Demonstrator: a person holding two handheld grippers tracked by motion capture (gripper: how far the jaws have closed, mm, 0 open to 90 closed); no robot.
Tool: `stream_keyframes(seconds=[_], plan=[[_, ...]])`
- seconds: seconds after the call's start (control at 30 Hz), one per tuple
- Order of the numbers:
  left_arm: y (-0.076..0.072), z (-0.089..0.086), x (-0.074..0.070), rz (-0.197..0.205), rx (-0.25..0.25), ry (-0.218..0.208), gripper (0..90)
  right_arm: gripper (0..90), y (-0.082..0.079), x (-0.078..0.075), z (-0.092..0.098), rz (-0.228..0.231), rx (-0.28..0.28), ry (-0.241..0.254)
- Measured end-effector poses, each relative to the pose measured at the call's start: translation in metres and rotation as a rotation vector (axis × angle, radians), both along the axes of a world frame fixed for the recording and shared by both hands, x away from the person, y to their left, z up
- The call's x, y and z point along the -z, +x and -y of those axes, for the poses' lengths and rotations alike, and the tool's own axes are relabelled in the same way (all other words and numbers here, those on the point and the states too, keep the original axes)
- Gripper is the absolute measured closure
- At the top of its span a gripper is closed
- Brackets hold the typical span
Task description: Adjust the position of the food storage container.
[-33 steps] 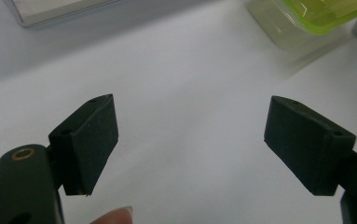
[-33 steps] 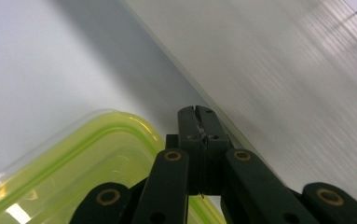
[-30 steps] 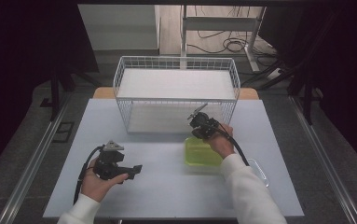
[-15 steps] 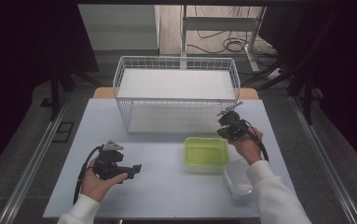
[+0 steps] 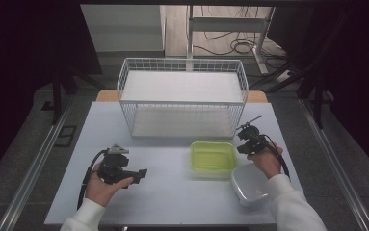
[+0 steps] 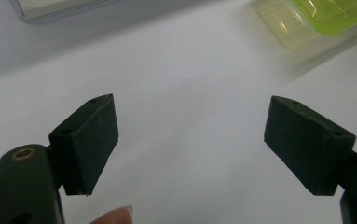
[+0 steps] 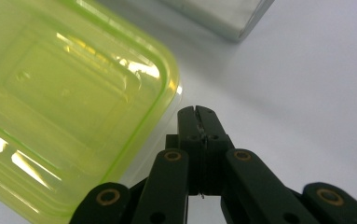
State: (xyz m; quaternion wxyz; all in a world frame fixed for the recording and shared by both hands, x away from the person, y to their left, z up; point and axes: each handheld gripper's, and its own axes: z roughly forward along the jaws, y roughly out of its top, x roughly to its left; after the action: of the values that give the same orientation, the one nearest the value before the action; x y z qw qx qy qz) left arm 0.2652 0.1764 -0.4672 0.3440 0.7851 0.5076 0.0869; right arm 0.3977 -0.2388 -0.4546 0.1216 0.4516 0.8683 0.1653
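So the green container [image 5: 214, 159] is the thing to orient by here. It sits on the white surface [image 5: 172, 192] just in front of the wire basket [image 5: 182, 98], right-way up as far as I can tell, see-through lime plastic.

The right gripper [image 5: 247, 142] is just off the container's right edge, near its far corner. From the right gripper view its fingers [image 7: 204, 122] are clenched tight together with nothing between them, and the container [image 7: 64, 112] is right beside them but not touching.

A white bowl-ish tub [image 5: 250, 185] sits at the container's near right corner, pretty much against it, under the person's right wrist.

The left gripper [image 5: 140, 172] is well off to the container's left, resting low over the surface in the person's hand. Its fingers [image 6: 90, 140] are released and spread wide, just bare surface between them, and a corner of the green container [image 6: 334, 14] peeks in at the top right of the left gripper view.
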Motion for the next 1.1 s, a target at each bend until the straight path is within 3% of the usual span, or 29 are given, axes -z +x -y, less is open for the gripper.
stream_keyframes(seconds=[0.27,0.47,1.1], plan=[[-0.001,-0.001,0.0,0.004,-0.006,0.002,18.0,89.2,-0.004,0.014,-0.003,-0.053,-0.004,-0.02],[-0.001,0.0,0.002,-0.003,-0.007,0.005,18.0,89.2,-0.005,0.015,-0.008,-0.069,-0.023,-0.01],[0.001,-0.001,0.004,-0.007,0.0,0.009,18.0,89.2,-0.013,0.01,-0.068,-0.081,-0.171,0.0]])
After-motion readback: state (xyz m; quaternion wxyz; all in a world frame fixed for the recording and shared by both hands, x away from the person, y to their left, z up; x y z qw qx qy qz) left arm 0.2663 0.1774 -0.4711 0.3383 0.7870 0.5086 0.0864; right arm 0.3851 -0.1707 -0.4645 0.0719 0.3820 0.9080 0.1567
